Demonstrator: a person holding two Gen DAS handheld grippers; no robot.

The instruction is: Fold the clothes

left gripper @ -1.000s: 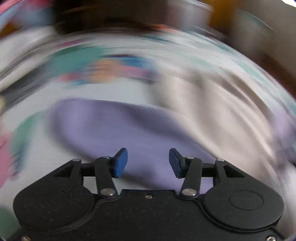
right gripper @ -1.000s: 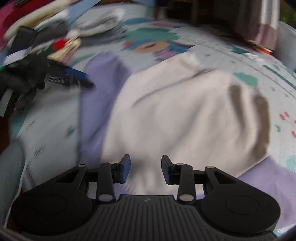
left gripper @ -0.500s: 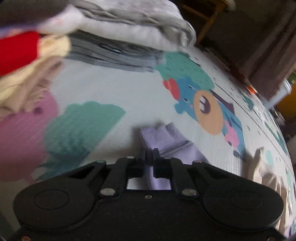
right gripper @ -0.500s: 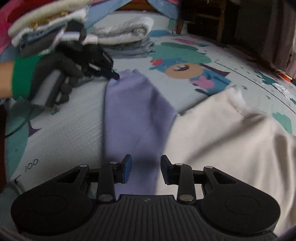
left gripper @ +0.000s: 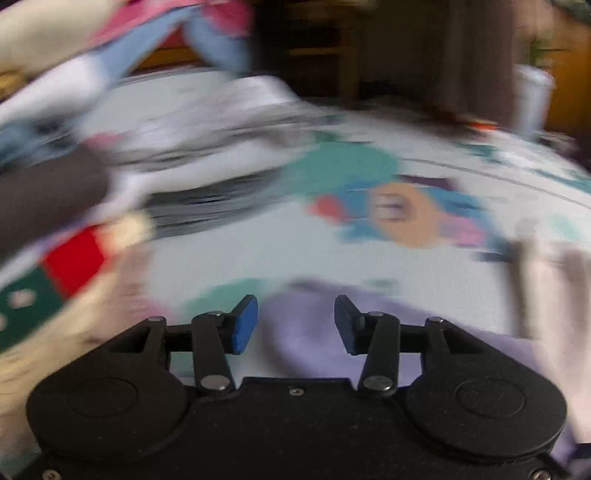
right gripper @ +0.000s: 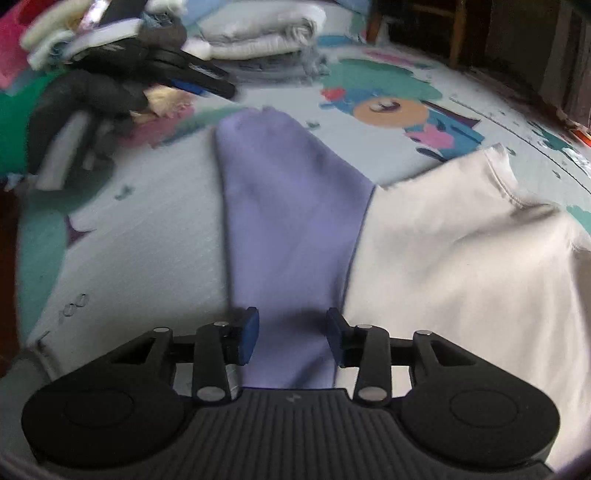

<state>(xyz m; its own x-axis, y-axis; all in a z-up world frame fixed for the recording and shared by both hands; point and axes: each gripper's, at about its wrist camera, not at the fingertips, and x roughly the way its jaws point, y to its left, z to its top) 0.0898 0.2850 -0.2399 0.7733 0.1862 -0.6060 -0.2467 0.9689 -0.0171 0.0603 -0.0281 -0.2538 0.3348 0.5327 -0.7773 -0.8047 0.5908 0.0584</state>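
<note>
A garment lies flat on the patterned play mat [right gripper: 147,236]: a lavender sleeve [right gripper: 288,206] stretched away from me and a cream body [right gripper: 461,258] to its right. My right gripper [right gripper: 291,338] is open and empty, low over the near end of the sleeve. My left gripper [left gripper: 295,325] is open and empty above the sleeve's far end [left gripper: 314,332]; that view is blurred. The left gripper [right gripper: 199,79] also shows in the right wrist view, held in a black-gloved hand just beyond the cuff.
Stacks of folded clothes [right gripper: 258,37] lie at the far left of the mat, blurred in the left wrist view [left gripper: 74,184]. Dark wooden furniture [right gripper: 461,33] stands behind the mat. A cartoon print [right gripper: 388,107] marks the mat beyond the garment.
My left gripper, shut on the lavender cuff half a second ago, has opened and lifted off it. The sleeve now lies stretched flat. My right gripper has stayed open over the sleeve's near end.
</note>
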